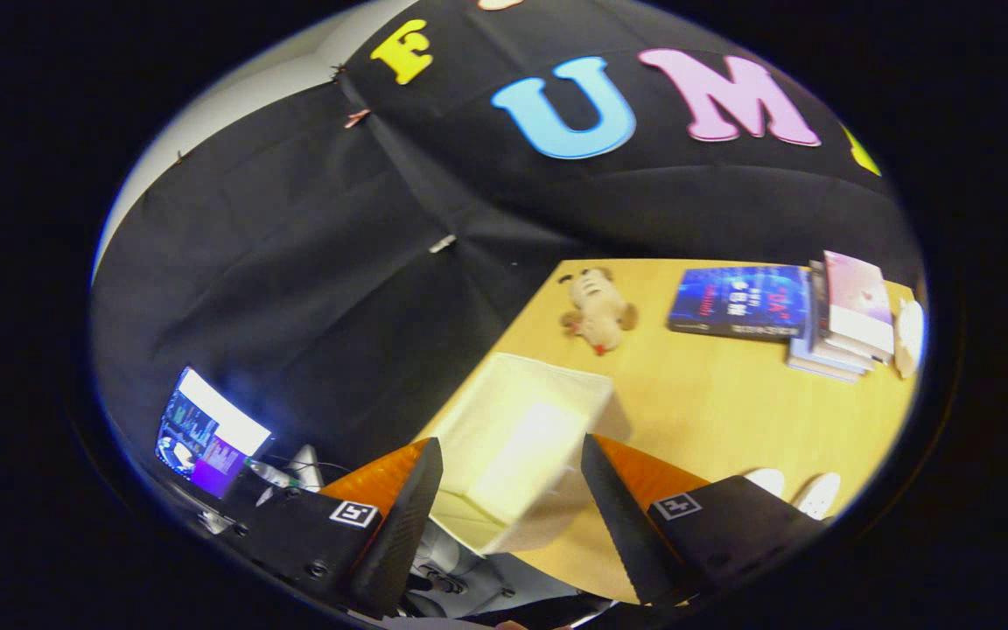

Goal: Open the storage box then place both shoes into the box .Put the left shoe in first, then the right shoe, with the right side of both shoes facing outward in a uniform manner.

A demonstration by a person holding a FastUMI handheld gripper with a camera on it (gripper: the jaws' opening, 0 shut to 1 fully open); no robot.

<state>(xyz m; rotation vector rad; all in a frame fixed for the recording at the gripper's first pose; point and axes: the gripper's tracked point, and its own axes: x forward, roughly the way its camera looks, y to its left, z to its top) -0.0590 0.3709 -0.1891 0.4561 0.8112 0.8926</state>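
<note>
Right now the gripper (511,499) hangs above the near corner of the wooden desk (714,402), its two fingers (408,516) spread wide and holding nothing. Between and just ahead of them sits the cream storage box (521,437), seen tilted, its pale top blurred so that I cannot tell whether it is open. The white toes of two shoes (797,488) peek out just beyond the right finger. Farther back lie a small plush dog (596,311) and, well apart from it, a blue book (740,302) beside a stack of books (845,319). A lit screen (206,433) glows off the desk's left side.
</note>
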